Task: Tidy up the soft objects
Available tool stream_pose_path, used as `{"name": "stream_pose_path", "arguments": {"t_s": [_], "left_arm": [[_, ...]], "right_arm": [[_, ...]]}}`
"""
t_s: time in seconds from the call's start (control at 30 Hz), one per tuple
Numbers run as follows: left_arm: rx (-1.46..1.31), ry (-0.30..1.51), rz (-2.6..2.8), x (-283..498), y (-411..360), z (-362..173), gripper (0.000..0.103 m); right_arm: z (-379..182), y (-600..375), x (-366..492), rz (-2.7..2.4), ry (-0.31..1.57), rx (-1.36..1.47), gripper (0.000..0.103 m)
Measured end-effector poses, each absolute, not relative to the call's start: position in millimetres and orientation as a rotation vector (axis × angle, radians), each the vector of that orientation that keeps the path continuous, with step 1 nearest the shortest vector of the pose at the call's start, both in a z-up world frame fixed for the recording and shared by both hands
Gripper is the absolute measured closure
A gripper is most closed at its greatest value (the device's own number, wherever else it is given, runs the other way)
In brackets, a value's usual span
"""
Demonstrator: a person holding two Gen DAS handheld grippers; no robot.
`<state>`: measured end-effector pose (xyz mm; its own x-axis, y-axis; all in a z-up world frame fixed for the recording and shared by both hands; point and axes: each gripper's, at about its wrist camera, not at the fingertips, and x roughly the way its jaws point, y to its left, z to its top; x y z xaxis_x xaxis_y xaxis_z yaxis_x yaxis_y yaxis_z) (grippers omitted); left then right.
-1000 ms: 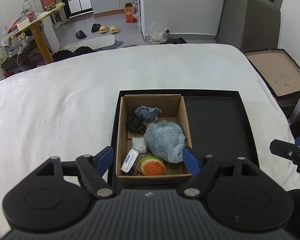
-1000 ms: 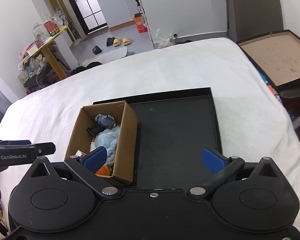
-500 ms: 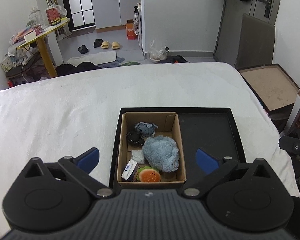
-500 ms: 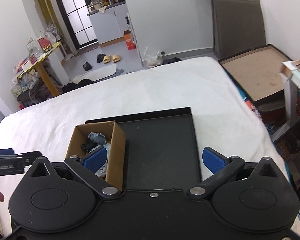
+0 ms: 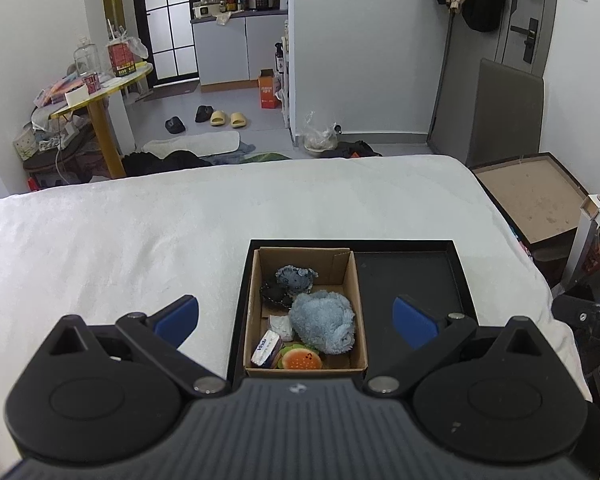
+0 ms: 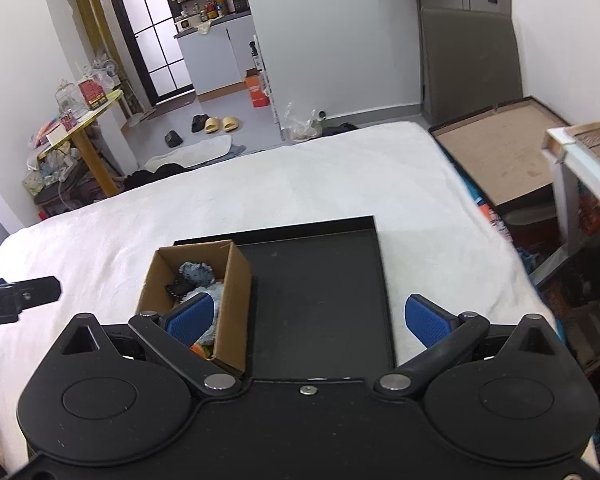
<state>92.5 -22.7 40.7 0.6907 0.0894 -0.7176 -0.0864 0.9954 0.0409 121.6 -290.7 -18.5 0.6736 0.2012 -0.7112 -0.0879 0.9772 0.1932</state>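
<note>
A cardboard box (image 5: 358, 312) sits in the left half of a black tray (image 5: 458, 276) on a white bed. In the box lie a light-blue plush (image 5: 324, 322), a small blue-grey soft toy (image 5: 296, 278), a black item (image 5: 274, 296), a white tissue pack (image 5: 266, 348) and an orange burger toy (image 5: 300, 360). My left gripper (image 5: 296, 318) is open and empty, held above the box. My right gripper (image 6: 308, 318) is open and empty, above the tray (image 6: 320, 292) beside the box (image 6: 236, 300).
The white bed (image 5: 120, 240) spreads left and beyond the tray. A brown board box (image 5: 536, 196) stands off the bed's right side. A yellow table (image 5: 100, 92) with clutter and slippers (image 5: 228, 118) are on the floor beyond.
Both grippers have pulled back and up from the box, so it looks smaller. My left gripper's fingers have opened wider.
</note>
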Motion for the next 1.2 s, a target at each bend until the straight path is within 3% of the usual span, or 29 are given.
{"name": "stream_pose_path", "arguments": {"t_s": [1.2], "left_arm": [[0.033,0.844,0.063,60.9,-21.3,25.1,0.000]], "right_arm": [[-16.9,-273.3,88.7,0.261,0.868,0.137,0.000]]}}
